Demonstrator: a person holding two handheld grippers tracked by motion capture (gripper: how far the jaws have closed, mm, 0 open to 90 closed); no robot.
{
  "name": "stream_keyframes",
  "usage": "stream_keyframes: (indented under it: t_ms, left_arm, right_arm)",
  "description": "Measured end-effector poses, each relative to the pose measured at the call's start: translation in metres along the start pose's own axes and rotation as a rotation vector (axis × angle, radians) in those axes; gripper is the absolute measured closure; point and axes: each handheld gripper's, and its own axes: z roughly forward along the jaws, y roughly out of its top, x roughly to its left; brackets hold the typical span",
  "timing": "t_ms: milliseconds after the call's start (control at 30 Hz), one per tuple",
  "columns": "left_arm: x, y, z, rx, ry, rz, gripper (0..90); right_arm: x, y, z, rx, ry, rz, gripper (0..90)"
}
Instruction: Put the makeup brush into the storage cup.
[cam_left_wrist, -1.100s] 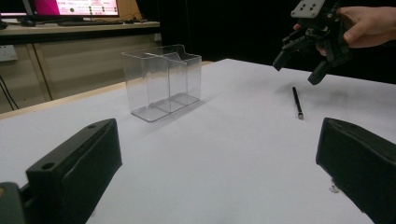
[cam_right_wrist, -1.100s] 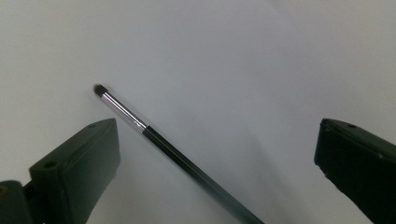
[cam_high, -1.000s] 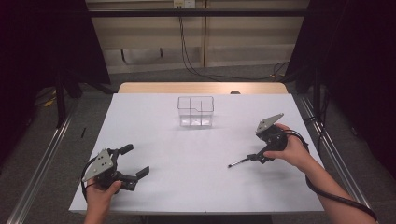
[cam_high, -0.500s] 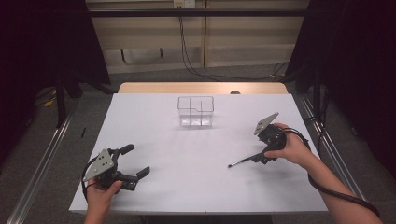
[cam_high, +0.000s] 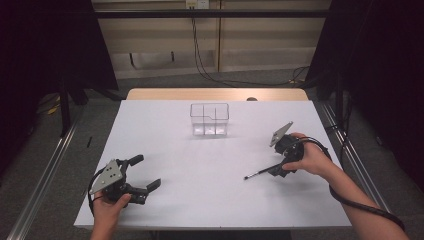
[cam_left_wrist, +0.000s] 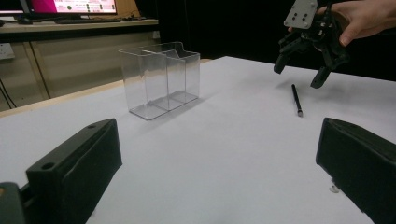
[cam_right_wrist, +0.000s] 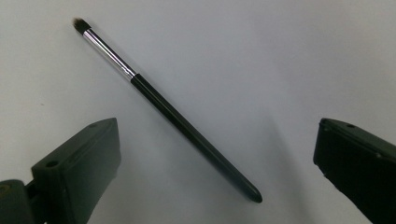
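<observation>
A thin black makeup brush (cam_right_wrist: 166, 109) with a silver ferrule lies flat on the white table (cam_high: 210, 195). It also appears in the high view (cam_high: 257, 173) and the left gripper view (cam_left_wrist: 295, 99). My right gripper (cam_high: 280, 167) hovers just above the brush's handle end, open, jaws pointing down with the brush between them and untouched. My left gripper (cam_high: 145, 175) rests low at the table's near left, open and holding nothing. A clear plastic holder (cam_high: 209, 119) with several compartments stands upright near the far middle (cam_left_wrist: 160, 77).
A wooden strip (cam_high: 215, 94) borders the table's far edge. Metal rails (cam_high: 45, 170) run along both sides on the floor. Dark curtains hang left and right.
My right gripper has lifted slightly and tilted over the brush; the brush has stayed in place. The left gripper has not moved.
</observation>
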Motion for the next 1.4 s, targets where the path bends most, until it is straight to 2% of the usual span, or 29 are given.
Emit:
stream_keyframes:
  t_ms: [133, 200, 433, 667, 733, 867, 933, 1100, 1200, 1267, 1400]
  left_arm:
    - [-0.0001, -0.0001, 0.0003, 0.000, 0.000, -0.002, 0.0]
    - [-0.0003, -0.0002, 0.0008, 0.003, 0.001, -0.001, 0.0]
    - [-0.0004, -0.0010, 0.0021, 0.009, -0.003, 0.000, 0.0]
    - [-0.0002, -0.0010, 0.0020, 0.008, -0.002, 0.000, 0.0]
    - [-0.0003, -0.0011, 0.0018, 0.007, -0.001, -0.004, 0.0]
    - [-0.0003, -0.0011, 0.0014, 0.005, 0.000, -0.007, 0.0]
    - [-0.0001, -0.0011, 0.0013, 0.008, 0.000, -0.004, 0.0]
    - [-0.0001, -0.0016, 0.0021, 0.006, -0.003, -0.005, 0.0]
    - [-0.0003, -0.0018, 0.0025, 0.008, -0.002, -0.004, 0.0]
    - [-0.0003, -0.0019, 0.0027, 0.009, -0.002, -0.006, 0.0]
    - [-0.0003, -0.0020, 0.0025, 0.010, 0.000, -0.006, 0.0]
  right_arm:
    - [-0.0011, -0.0008, -0.0002, 0.014, 0.004, 0.000, 0.1]
    - [-0.0020, -0.0013, 0.0003, 0.028, -0.006, -0.016, 0.9]
    - [-0.0026, -0.0012, -0.0001, 0.056, -0.011, -0.007, 3.9]
    - [-0.0028, -0.0012, 0.0000, 0.080, -0.008, -0.037, 11.2]
    - [-0.0031, -0.0014, 0.0006, 0.085, -0.007, -0.063, 13.8]
    - [-0.0023, -0.0014, 0.0004, 0.092, -0.004, -0.066, 17.8]
    - [-0.0033, -0.0023, 0.0011, 0.093, -0.007, -0.087, 20.2]
    - [-0.0028, -0.0029, 0.0016, 0.100, -0.007, -0.101, 23.7]
    - [-0.0025, -0.0030, 0.0020, 0.096, 0.005, -0.102, 27.4]
    - [-0.0014, -0.0017, 0.0032, 0.094, 0.018, -0.118, 32.2]
    - [0.0008, 0.0005, 0.0065, 0.099, 0.025, -0.137, 35.7]
